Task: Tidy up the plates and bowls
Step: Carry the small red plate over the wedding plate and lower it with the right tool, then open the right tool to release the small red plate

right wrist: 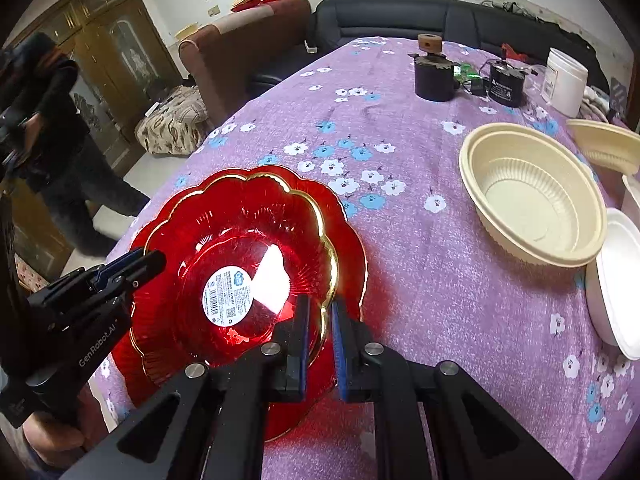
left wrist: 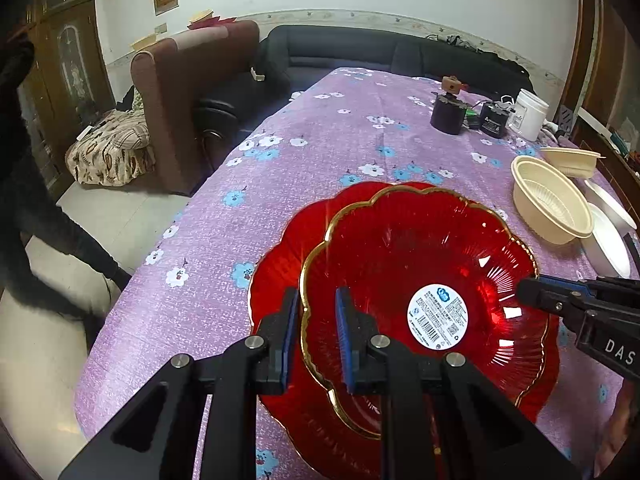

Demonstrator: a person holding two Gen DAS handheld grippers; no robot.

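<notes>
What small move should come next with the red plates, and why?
Probably open both tongs and draw back. The upper red plate already sits nested on the lower red plate, while the left tongs and right tongs each straddle its gold rim on opposite sides.
</notes>
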